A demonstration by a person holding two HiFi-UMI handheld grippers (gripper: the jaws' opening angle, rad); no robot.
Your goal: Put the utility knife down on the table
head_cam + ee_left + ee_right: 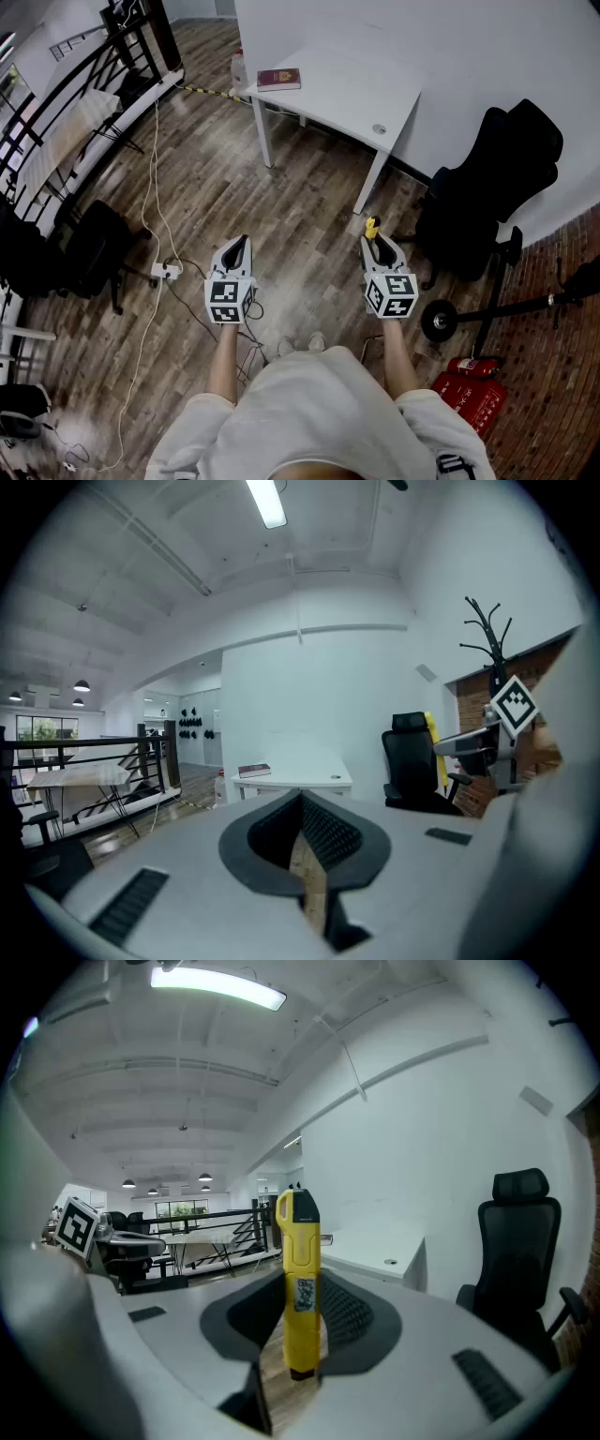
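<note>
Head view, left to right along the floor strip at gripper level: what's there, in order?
black chair → white power strip → left gripper → right gripper, shut on the yellow utility knife → black office chair

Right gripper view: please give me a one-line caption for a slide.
Right gripper holds a yellow utility knife upright between its jaws; white table and black chair ahead.

A white table (347, 89) stands at the far side, bearing a dark red book (278, 79) at its far left end and a small round cap (379, 129) near its right edge. The wood floor (300, 216) carries a power strip (167, 272) and white cable (155, 187) at left, and a black office chair (487, 187) and red fire extinguisher (466, 367) at right.
</note>
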